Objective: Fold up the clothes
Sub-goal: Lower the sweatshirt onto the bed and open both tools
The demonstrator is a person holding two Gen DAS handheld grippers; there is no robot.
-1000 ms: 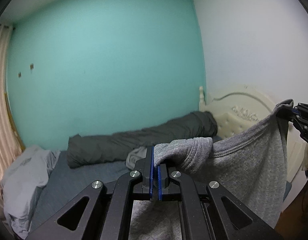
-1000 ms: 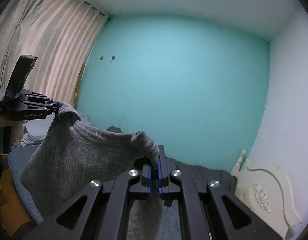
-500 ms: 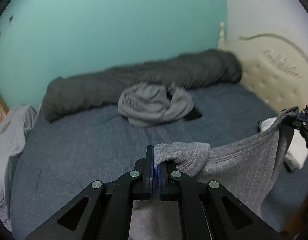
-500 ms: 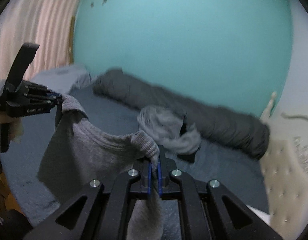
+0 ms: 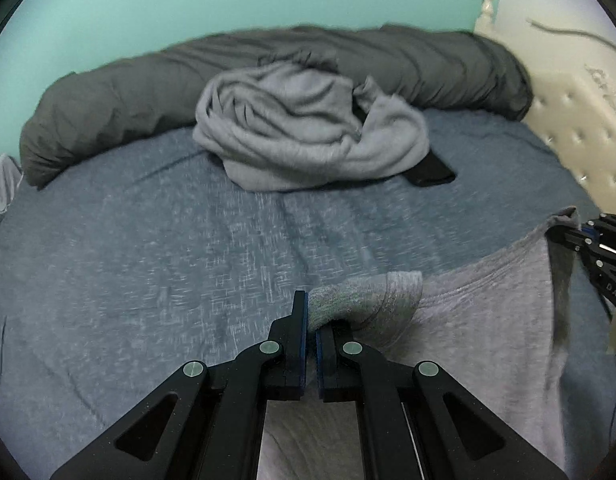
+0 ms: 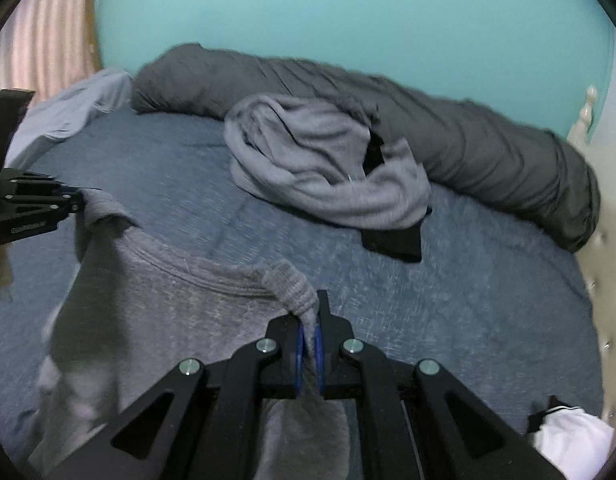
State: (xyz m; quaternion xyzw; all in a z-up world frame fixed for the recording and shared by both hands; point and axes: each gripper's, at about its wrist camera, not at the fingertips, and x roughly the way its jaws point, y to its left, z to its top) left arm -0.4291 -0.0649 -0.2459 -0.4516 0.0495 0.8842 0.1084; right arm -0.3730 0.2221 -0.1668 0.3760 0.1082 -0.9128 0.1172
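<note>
A blue bed fills the view. Both tools, left tool and right tool, clamp a grey sweater unfolded above it; a crumpled garment waits at 12 o'clock.

Left gripper clamped on grey sweatshirt above the bed, right gripper pinching its other shoulder, both angled downward
</note>
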